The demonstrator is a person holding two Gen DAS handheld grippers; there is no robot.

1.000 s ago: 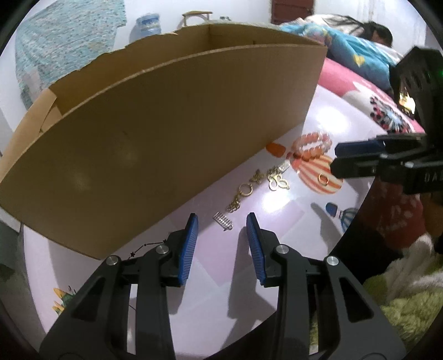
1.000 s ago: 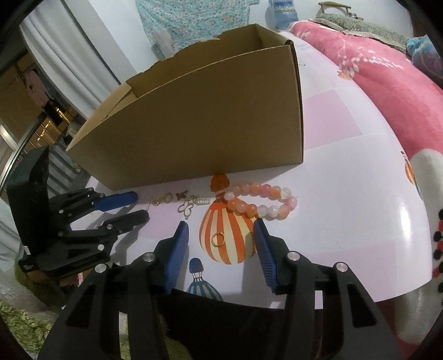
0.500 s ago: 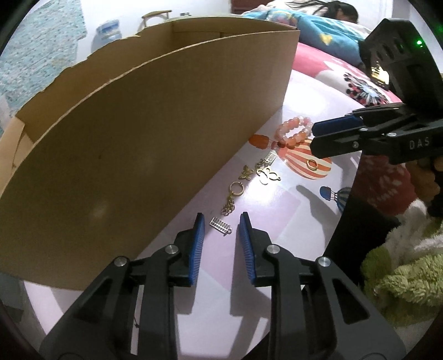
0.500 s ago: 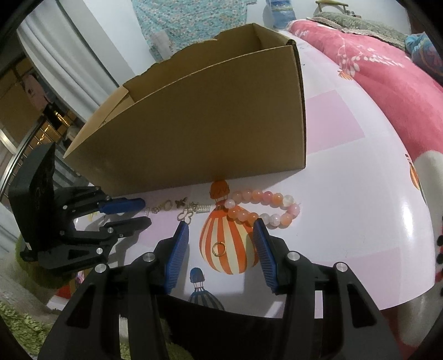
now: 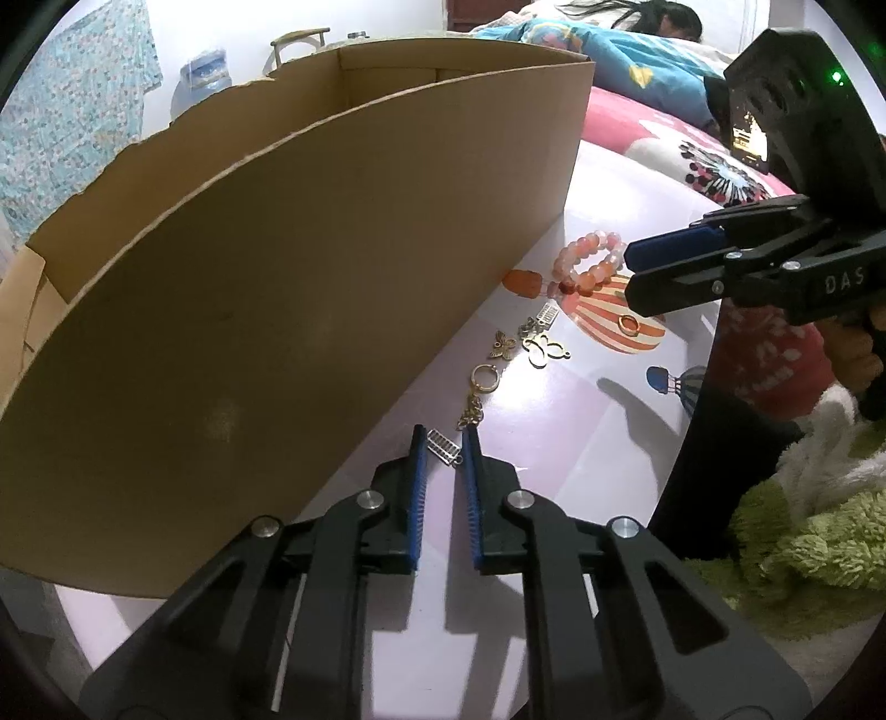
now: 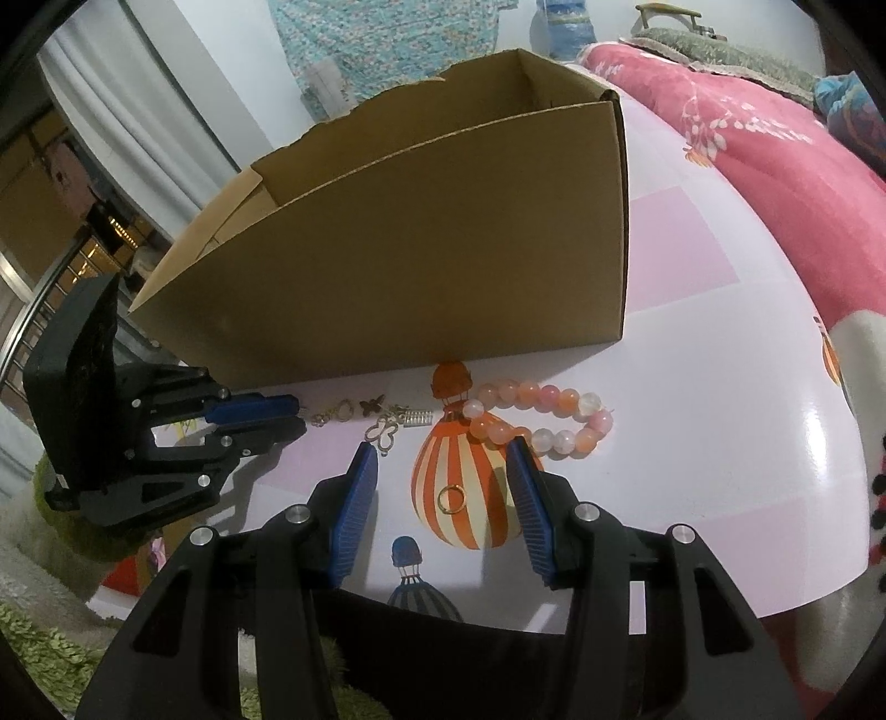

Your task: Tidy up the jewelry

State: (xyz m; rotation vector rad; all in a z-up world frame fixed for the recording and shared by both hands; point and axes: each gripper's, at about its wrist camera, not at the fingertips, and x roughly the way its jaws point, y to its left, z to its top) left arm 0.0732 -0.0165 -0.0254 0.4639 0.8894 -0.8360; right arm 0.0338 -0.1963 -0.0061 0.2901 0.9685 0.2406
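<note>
Small jewelry lies on the pink balloon-print table [image 6: 720, 415] in front of a cardboard box [image 5: 277, 277]. My left gripper [image 5: 444, 443] points down at the table, its jaws closing, and a silver comb-shaped charm [image 5: 444, 447] spans the narrow gap and touches both pads. Beyond it lie a gold ring with a chain [image 5: 484, 379], butterfly charms [image 5: 548, 349] and a pink bead bracelet [image 5: 590, 260]. My right gripper [image 6: 441, 451] hovers open over a gold ring [image 6: 452, 500], with nothing between its fingers. The bracelet [image 6: 545, 415] lies just past its right finger.
The box [image 6: 415, 266] is open on top and close behind the jewelry. A pink blanket [image 6: 775, 155] lies beyond the table's right side, and a person lies on the bed [image 5: 664, 22]. Green shaggy rug [image 5: 803, 543] is below the table's near edge.
My left gripper's jaws have narrowed from wide apart to a slim gap around the silver charm, and the hand rolled a little. The right gripper stayed over the gold ring.
</note>
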